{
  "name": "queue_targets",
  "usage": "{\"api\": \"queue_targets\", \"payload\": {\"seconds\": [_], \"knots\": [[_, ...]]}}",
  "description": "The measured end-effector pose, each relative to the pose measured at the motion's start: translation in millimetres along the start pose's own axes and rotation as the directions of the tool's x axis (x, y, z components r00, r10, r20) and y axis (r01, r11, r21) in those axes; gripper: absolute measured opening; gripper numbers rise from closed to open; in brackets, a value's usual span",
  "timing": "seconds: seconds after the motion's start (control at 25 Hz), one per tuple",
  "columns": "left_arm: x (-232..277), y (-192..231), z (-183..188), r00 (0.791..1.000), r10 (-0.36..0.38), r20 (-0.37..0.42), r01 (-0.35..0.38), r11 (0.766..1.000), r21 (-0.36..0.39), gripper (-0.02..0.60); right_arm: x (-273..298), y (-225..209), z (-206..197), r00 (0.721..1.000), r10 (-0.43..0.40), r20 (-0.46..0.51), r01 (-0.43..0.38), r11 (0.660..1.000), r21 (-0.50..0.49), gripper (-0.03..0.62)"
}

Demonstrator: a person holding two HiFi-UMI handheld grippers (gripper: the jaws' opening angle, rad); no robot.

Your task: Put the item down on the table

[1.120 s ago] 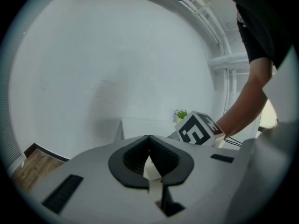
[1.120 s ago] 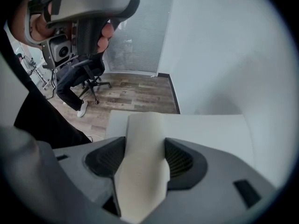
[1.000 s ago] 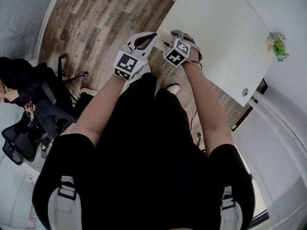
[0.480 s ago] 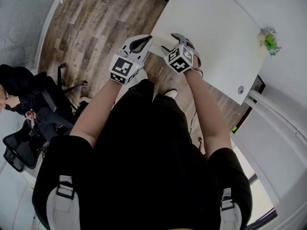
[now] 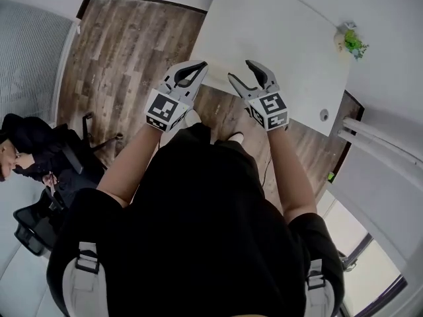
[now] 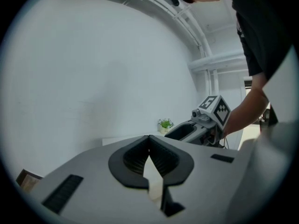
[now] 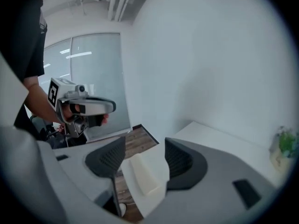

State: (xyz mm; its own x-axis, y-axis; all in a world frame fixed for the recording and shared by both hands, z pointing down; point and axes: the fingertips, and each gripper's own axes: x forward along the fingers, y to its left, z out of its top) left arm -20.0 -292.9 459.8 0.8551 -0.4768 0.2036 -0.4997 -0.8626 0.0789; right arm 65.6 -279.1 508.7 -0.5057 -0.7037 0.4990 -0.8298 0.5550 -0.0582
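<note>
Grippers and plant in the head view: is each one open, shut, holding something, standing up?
left gripper: shut, holding nothing.
right gripper: open, holding nothing, by the table edge.
little plant: standing upright on the table's far corner.

Head camera sat above person, faced steeply down past torso and arms to left gripper (image 5: 193, 70), right gripper (image 5: 240, 71), table (image 5: 277, 32) corner, wood floor (image 5: 125, 51); each gripper camera rode close behind own jaws, facing white wall (image 6: 117, 69); each caught other gripper off to side; all three shared table, plant (image 5: 352, 41)
</note>
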Motion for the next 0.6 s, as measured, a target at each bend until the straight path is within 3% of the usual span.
{"api": "queue_targets", "payload": {"seconds": [0.12,0.4,0.6], "knots": [[0,-15,19,0.999,-0.035,0.021,0.034,0.999,0.016,-0.005,-29,0,22,0.994,-0.044,0.101,0.041,0.999,0.026,0.239],[4,-68,79,0.992,-0.091,0.09,0.086,0.994,0.061,-0.005,-113,6,66,0.947,-0.081,0.31,0.08,0.997,0.018,0.062],[3,-110,119,0.98,-0.123,0.157,0.11,0.99,0.091,-0.005,-163,11,90,0.911,-0.089,0.404,0.092,0.996,0.012,0.012]]}}
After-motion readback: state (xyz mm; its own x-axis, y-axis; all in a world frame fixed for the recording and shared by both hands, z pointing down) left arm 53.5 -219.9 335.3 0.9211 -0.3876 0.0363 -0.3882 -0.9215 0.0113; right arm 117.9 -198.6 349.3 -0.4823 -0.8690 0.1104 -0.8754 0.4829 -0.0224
